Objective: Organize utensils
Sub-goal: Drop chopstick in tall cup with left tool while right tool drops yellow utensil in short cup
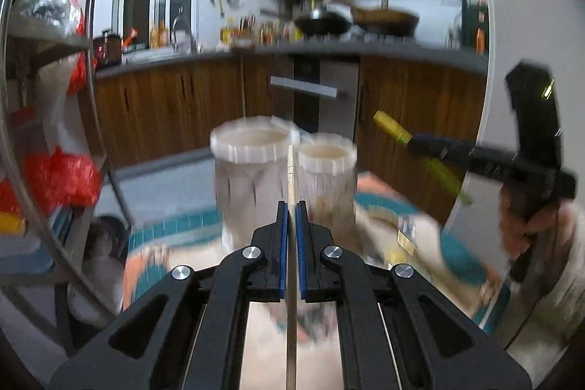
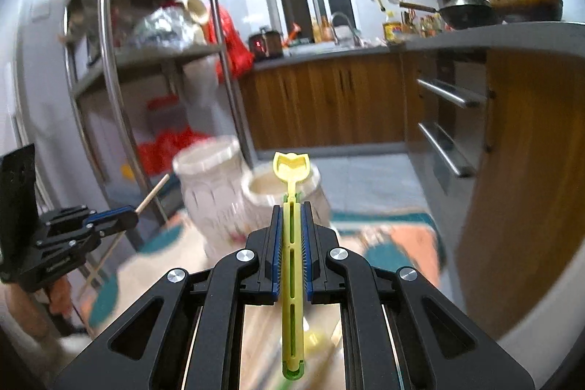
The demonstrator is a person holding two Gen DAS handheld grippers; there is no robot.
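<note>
Kitchen counters with wooden cabinet doors run behind a patterned tablecloth (image 2: 406, 236) on which two white ribbed holders stand side by side. From the left gripper (image 1: 291, 207), whose blue pads are pinched together on a thin wooden chopstick (image 1: 291, 170), the taller holder (image 1: 252, 178) sits just ahead and slightly to its left, the shorter holder (image 1: 327, 178) just ahead and slightly to its right, the stick running up between their rims. The right gripper (image 2: 291, 207) is clamped on a yellow plastic utensil (image 2: 291, 262), held lengthwise between the pads with its shaped end projecting forward over the nearer holder's mouth. Both tools appear lifted clear of the table, so the step in hand looks like carrying each piece to a holder. To do it well, I would tip each gripper further downward so the free end leads, centre that end over the chosen opening before lowering, and keep the two grippers well apart so they do not collide. Release only once the tip is inside the rim, since these light holders could tip if nudged.
</note>
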